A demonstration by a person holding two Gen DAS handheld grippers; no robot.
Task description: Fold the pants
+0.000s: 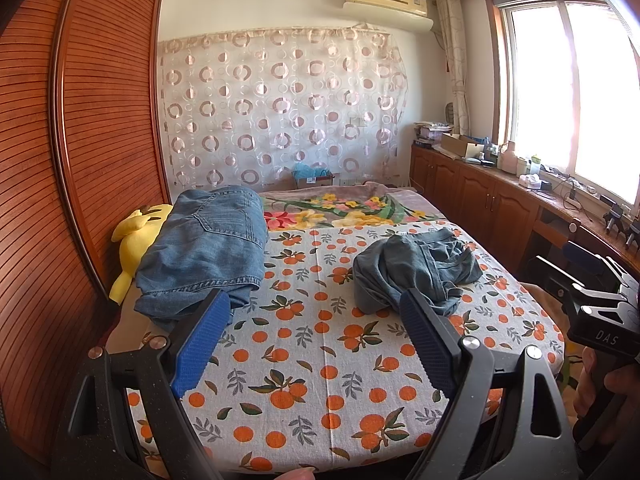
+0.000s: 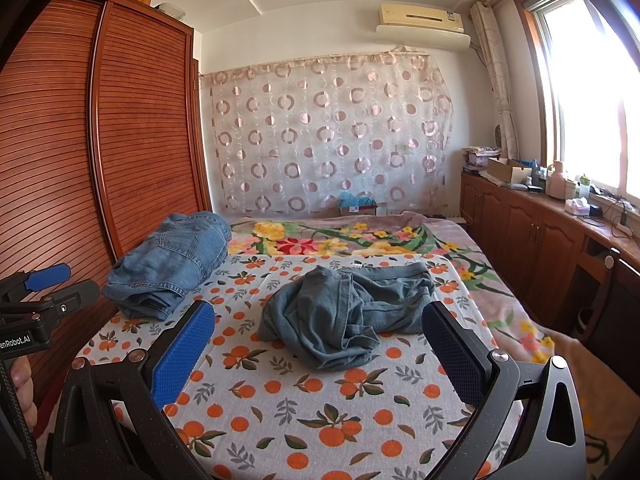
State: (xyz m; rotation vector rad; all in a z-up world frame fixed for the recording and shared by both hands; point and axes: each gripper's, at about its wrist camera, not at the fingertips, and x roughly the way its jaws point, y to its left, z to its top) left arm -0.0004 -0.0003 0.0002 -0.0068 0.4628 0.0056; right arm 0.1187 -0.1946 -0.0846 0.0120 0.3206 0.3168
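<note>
right wrist view is showing, left to right, folded jeans [image 2: 170, 264] lying by the wardrobe [image 2: 80, 140], crumpled grey-blue pants [image 2: 344, 320] sitting mid-bed on the orange-print sheet [image 2: 320, 420], cabinets [image 2: 540, 236] lining the window side. left gripper [image 1: 316, 340] and right gripper [image 2: 320, 356] are hovering wide open, gripping nothing.

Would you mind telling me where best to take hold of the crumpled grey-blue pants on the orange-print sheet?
Probably the waistband: on the crumpled grey-blue pants it lies exposed and fairly flat along the far right edge, while the near part is a bunched heap. Reach over the heap with the open right gripper and pinch that band's edge.
</note>
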